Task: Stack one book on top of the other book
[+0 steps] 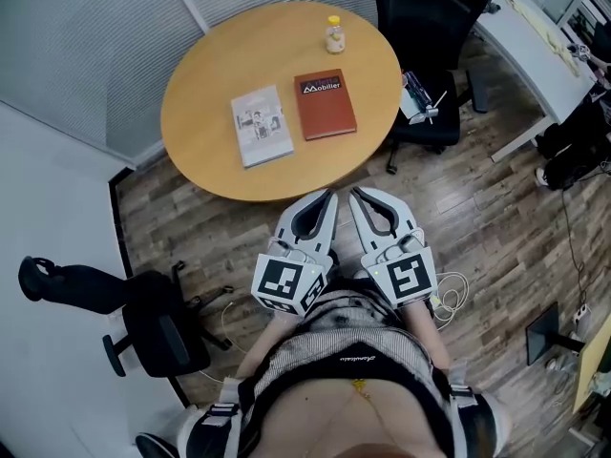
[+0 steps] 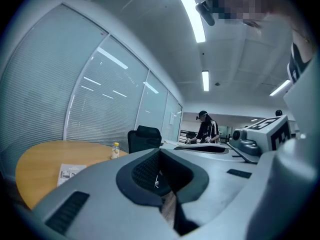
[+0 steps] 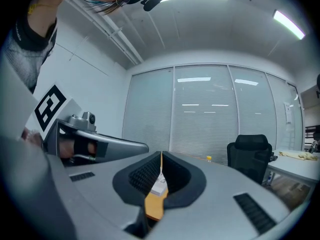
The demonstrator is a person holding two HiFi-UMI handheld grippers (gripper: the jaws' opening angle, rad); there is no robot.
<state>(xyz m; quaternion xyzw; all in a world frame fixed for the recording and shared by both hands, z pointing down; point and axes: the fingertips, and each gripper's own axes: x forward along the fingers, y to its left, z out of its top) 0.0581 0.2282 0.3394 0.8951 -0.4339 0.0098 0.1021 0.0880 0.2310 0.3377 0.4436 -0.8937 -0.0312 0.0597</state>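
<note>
Two books lie side by side on the round wooden table point(image 1: 205, 70): a white illustrated book point(image 1: 262, 125) on the left and a red-brown book point(image 1: 325, 104) on the right. Both grippers hang in front of the person's body, short of the table's near edge. My left gripper point(image 1: 330, 195) is shut and holds nothing. My right gripper point(image 1: 354, 193) is shut and empty too. In the left gripper view the table point(image 2: 45, 159) and the white book point(image 2: 69, 172) show at the lower left. In the right gripper view a sliver of the table point(image 3: 155, 206) and white book point(image 3: 159, 185) shows between the jaws.
A small yellow-capped bottle point(image 1: 334, 34) stands at the table's far side. A black office chair point(image 1: 434, 27) sits at the far right of the table, another chair point(image 1: 134, 318) on the floor at my left. A white desk point(image 1: 535, 46) stands at the right. Cables lie by my feet.
</note>
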